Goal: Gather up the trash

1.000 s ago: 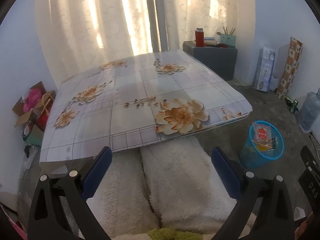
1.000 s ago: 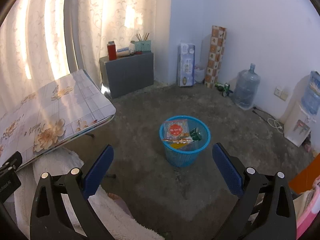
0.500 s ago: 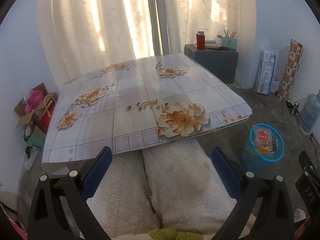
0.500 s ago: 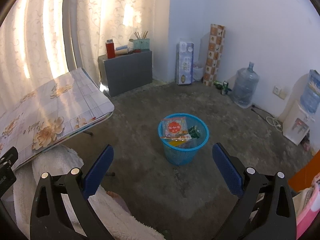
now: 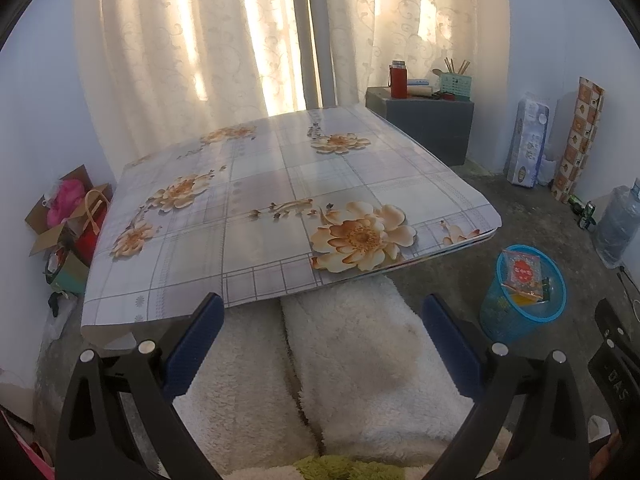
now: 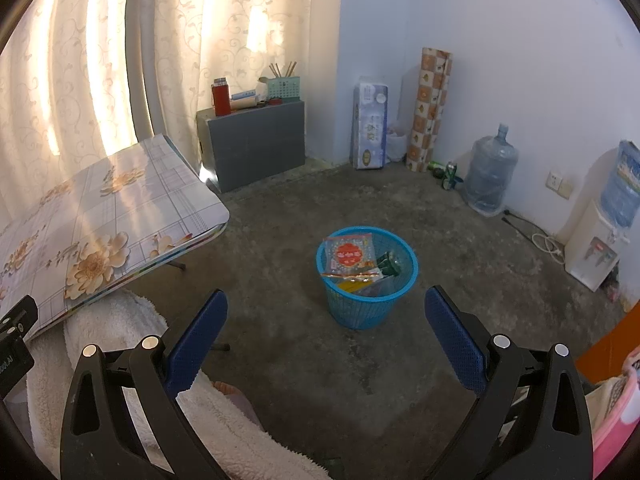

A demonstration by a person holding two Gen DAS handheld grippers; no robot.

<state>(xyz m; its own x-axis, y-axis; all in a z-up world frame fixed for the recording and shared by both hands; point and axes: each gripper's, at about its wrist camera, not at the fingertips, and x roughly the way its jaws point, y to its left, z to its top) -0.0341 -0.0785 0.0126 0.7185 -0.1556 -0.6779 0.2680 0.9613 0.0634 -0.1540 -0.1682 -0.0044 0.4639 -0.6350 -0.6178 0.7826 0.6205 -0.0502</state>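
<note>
A blue mesh trash basket point(image 6: 367, 304) stands on the concrete floor, holding a red-labelled clear snack packet point(image 6: 349, 255), a green wrapper point(image 6: 387, 265) and yellow wrappers. In the left wrist view the same basket point(image 5: 520, 316) is at the right, beyond the table corner. My right gripper point(image 6: 326, 324) is open and empty, held back from the basket and above the floor. My left gripper point(image 5: 320, 328) is open and empty, over white fleece-covered legs in front of the low floral table point(image 5: 280, 184).
A grey box point(image 6: 256, 140) with a red flask point(image 6: 221, 96) and chopstick holder stands by the curtains. Tissue pack point(image 6: 370, 122), patterned roll point(image 6: 432, 108), water jug point(image 6: 490, 176) and dispenser point(image 6: 600, 236) line the wall. A cardboard box of bags point(image 5: 68, 216) sits left of the table.
Both views have drifted slightly back and upward, so the table and basket sit a little lower and smaller. Both grippers stay open and empty.
</note>
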